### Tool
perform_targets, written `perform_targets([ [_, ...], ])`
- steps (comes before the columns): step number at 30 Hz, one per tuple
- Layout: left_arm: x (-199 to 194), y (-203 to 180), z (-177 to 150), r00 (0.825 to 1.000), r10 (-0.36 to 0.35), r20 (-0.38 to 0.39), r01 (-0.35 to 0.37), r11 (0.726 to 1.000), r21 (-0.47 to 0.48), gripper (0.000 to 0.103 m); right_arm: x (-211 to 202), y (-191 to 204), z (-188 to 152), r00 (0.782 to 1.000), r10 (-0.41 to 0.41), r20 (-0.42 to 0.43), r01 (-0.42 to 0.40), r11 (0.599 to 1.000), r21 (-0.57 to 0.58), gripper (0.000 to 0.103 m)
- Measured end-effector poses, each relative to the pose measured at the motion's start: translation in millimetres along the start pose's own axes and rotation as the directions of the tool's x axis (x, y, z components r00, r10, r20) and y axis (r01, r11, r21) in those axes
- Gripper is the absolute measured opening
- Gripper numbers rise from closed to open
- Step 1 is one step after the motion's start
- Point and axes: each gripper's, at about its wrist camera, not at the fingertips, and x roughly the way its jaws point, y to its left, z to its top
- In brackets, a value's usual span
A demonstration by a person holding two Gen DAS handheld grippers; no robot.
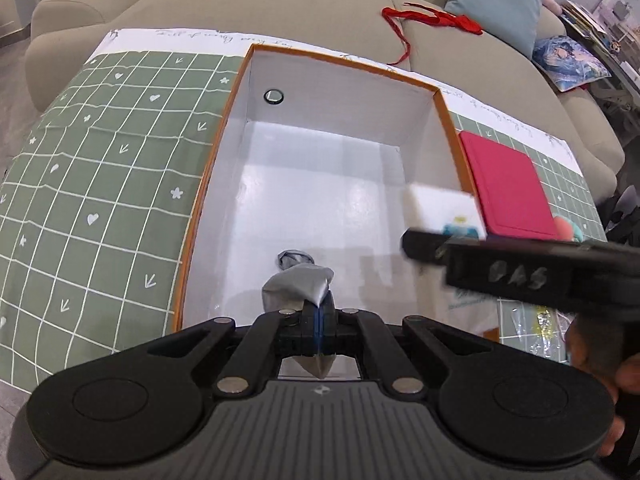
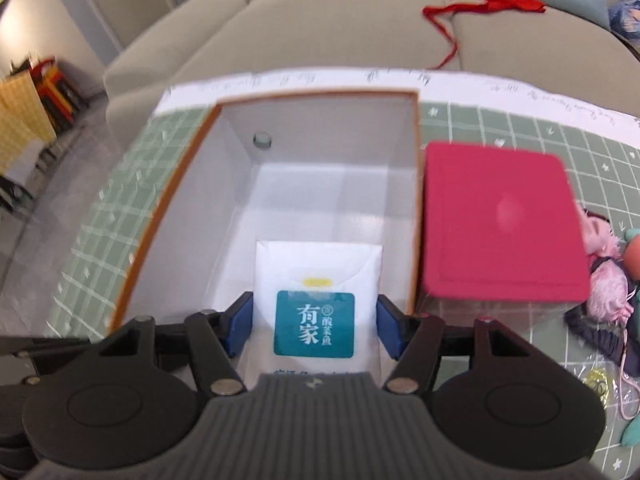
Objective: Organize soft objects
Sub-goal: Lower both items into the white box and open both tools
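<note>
An orange-rimmed box [image 1: 216, 152] with a white inside lies open on the green checked cloth. My left gripper [image 1: 318, 312] is shut on a grey silky cloth [image 1: 294, 284] that hangs over the box's near end. In the right wrist view my right gripper [image 2: 314, 324] is shut on a white tissue pack [image 2: 316, 300] with a teal label, held over the same box [image 2: 160, 216]. That gripper [image 1: 500, 256] and its white tissue pack [image 1: 440, 208] also show at the right of the left wrist view, above the box's right wall.
A red lid [image 2: 500, 224] lies right of the box. Pink and dark soft items [image 2: 608, 280] and a plastic wrapper [image 2: 600, 380] sit at the far right on the cloth [image 1: 100, 160]. A beige sofa [image 1: 320, 4] behind carries a red ribbon [image 1: 432, 16] and a blue cushion [image 1: 500, 0].
</note>
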Motion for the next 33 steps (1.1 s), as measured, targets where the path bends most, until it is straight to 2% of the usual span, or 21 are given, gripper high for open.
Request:
perform_targets([
  [3,6,1,-2,1.000,0.023,0.004,-0.023,1.000,-0.006,0.000,14,5,-5,0.998,-0.048,-0.036,0.048,0.999,-0.016,0.062],
  [10,14,7,-5,0.998,0.061,-0.007,-0.061,0.998,-0.018,0.000,31,11,-13,0.996,-0.057,-0.062,0.054,0.997,-0.053,0.064],
  [22,17,15,-4,0.998,0.050,-0.031,-0.052,0.997,-0.055,0.000,26,13,-12,0.996,-0.061,-0.071,0.055,0.994,-0.091,0.071],
  [26,16,18,-2,0.997,0.066,-0.028,-0.068,0.995,-0.078,0.000,24,11,-13,0.997,-0.025,-0.067,0.018,0.995,-0.093,0.076],
  [33,15,22,-2,0.999,0.032,-0.034,-0.035,0.996,-0.084,0.000,11,12,-12,0.999,-0.015,-0.033,0.011,0.993,-0.115,0.077],
])
